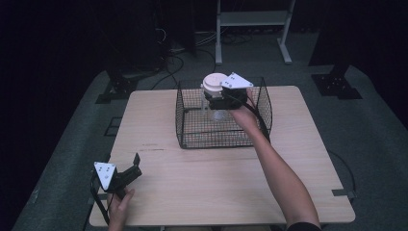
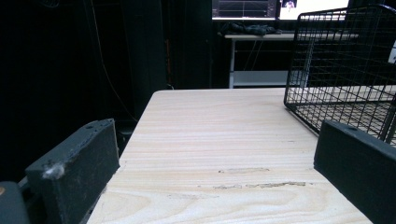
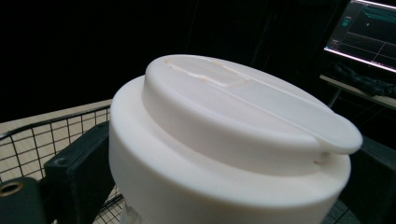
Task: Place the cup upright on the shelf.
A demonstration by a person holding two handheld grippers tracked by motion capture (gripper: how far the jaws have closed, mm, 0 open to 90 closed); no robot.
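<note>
A clear jar (image 1: 217, 109) with a wide white lid (image 1: 213, 82) stands upright inside the black wire basket (image 1: 216, 144), its lid poking above the rim. My right gripper (image 1: 214, 99) is shut on the jar just under the lid. In the right gripper view the lid (image 3: 233, 116) sits close up between the two black jaws. Whether the jar's base touches the basket floor I cannot tell. My left gripper (image 1: 135, 167) rests near the table's front left corner, open, with nothing between its jaws (image 2: 215, 177).
The basket (image 2: 336, 70) sits at the back middle of the light wooden table (image 1: 202, 183). Beyond the table are a white shelf frame (image 1: 252, 21), cables on the grey floor and monitors (image 3: 369, 32) in the dark.
</note>
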